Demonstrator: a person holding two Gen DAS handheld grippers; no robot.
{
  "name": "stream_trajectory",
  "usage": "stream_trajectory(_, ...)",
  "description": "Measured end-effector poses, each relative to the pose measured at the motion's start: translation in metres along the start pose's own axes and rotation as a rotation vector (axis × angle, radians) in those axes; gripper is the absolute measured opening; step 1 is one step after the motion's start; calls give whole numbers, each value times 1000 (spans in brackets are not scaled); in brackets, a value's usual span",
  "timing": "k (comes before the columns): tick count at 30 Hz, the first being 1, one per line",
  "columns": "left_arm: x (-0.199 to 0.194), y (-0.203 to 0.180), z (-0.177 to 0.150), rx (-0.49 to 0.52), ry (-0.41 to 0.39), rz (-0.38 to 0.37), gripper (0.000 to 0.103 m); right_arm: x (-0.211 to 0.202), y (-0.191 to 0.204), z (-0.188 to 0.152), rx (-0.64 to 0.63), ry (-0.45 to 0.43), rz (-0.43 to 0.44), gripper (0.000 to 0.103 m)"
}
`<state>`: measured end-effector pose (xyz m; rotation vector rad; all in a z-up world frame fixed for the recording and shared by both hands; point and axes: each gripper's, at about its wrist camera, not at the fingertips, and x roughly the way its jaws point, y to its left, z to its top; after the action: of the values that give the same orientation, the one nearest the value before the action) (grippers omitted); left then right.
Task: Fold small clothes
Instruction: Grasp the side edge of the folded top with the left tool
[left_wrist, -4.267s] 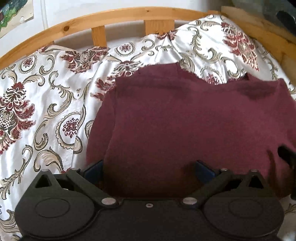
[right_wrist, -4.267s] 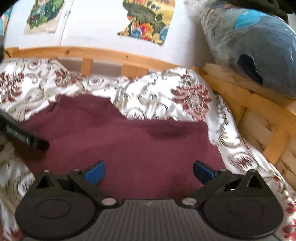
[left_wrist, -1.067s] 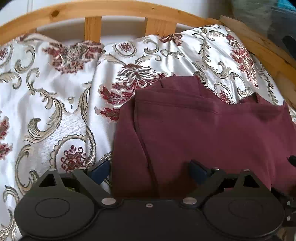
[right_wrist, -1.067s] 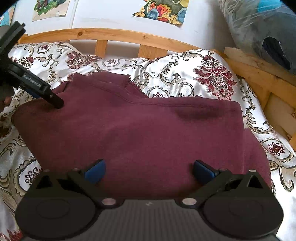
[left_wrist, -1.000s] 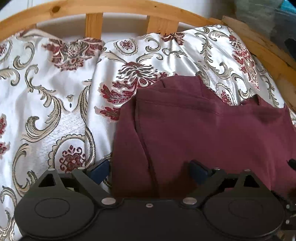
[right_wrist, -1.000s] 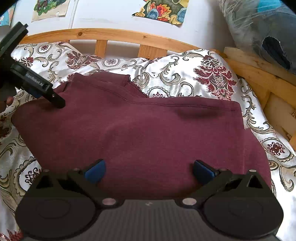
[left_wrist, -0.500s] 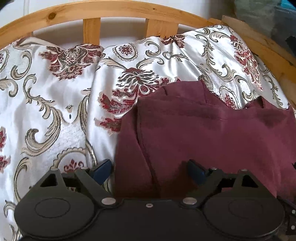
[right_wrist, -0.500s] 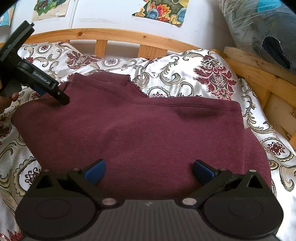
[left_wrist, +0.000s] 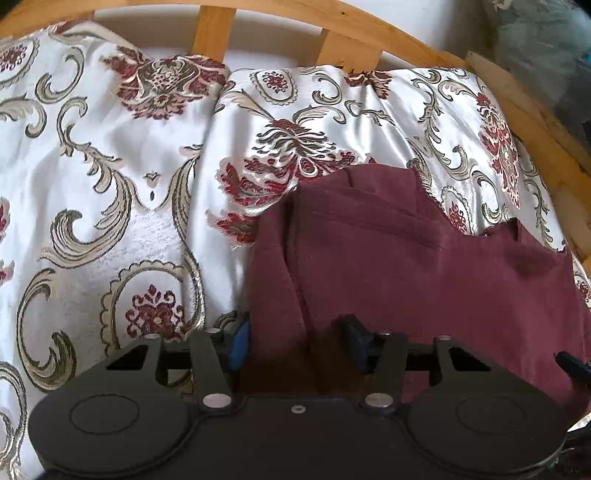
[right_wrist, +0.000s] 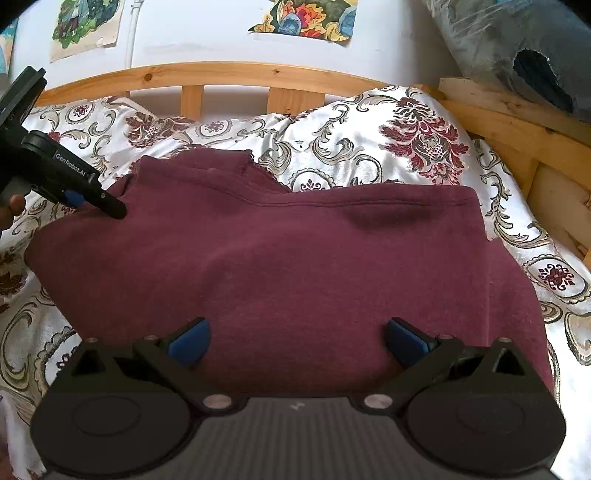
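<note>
At the left side of the bed, the left hand-held gripper (left_wrist: 295, 341) sits low over the left edge of the maroon garment (left_wrist: 406, 280). Its jaws are partly closed around a bunched fold of that edge: the left blue pad (left_wrist: 239, 345) is against the outer side of the cloth and the right pad (left_wrist: 356, 343) is sunk into the fabric on the inner side. Whether the cloth is firmly pinched cannot be told. In the right wrist view the same hand-held gripper (right_wrist: 110, 208) reaches in from the left edge of the bed, its black tip resting on the garment's upper left part, with a bit of the person's hand (right_wrist: 14, 206) behind it.

The garment (right_wrist: 295, 266) lies spread across the middle of the bed on a satin bedspread (left_wrist: 110, 177) patterned with red and gold scrolls. Its far edge shows a stitched hem and a small raised flap towards the headboard (right_wrist: 229, 74), a wooden frame with slats.

Nearer the right side, the right hand-held gripper (right_wrist: 297, 341) hovers over the garment's near edge with its jaws wide apart; both blue pads (right_wrist: 190, 341) are clear of the cloth, nothing between them.

On the wall above the headboard hang colourful pictures (right_wrist: 306, 18). Past the right corner of the bed sits a plastic-wrapped bundle (right_wrist: 517, 48).
</note>
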<state>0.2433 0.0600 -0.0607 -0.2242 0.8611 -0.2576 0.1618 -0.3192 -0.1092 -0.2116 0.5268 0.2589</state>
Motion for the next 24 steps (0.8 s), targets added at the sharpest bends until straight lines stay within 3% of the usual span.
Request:
stream_trajectory(4,2,0,0,-9,9,-1,51,0,0,0,1,0,0,103)
stream_trajectory(8,-2,-9,-1,16,-2,13,28,0,0,0,1,0,0,103)
stream_trajectory(11,-7,-20,-1,35,-19,51,18,0,0,0,-1,1,0,103)
stream_trajectory(15,-18,-40,7,50,-14,127,17,-1,-1,0,4,-2,0,103)
stream_trajectory(20,-36,-80,19,149,-3,214,15,-5,-2,5,9,-6,-6,103)
stream_trajectory(24,-50,-114,25,222,-18,216,14,-9,-4,8,11,-8,-15,103)
